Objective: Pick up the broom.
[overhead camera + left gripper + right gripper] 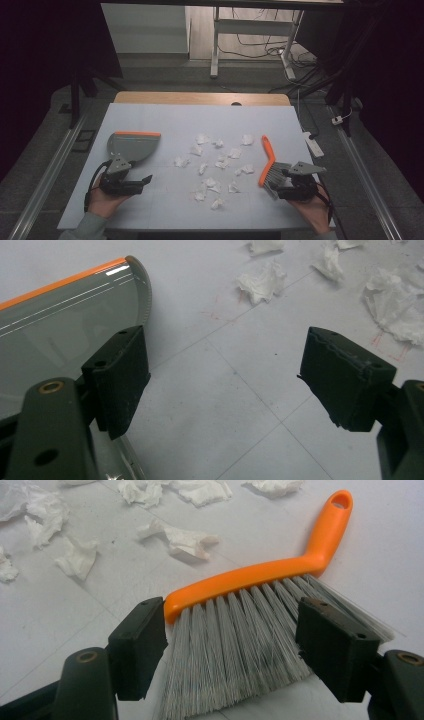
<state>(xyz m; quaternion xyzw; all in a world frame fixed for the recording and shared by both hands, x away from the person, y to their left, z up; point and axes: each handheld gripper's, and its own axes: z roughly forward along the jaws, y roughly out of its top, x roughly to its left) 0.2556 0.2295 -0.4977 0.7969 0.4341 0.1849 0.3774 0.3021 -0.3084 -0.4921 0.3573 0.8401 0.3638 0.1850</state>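
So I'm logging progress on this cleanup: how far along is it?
Nothing is swept: the paper scraps all lie scattered on the table, none in the dustpan. In hand: the right tongs stand open around the brush bristles, and the left tongs are open beside the dustpan. Gripping, sweeping and collecting remain.

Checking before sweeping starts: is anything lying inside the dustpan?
The dustpan looks empty: its grey tray is bare up to the orange lip, and the paper scraps all lie on the table. The left gripper covers the pan's near end, so that part stays unseen.
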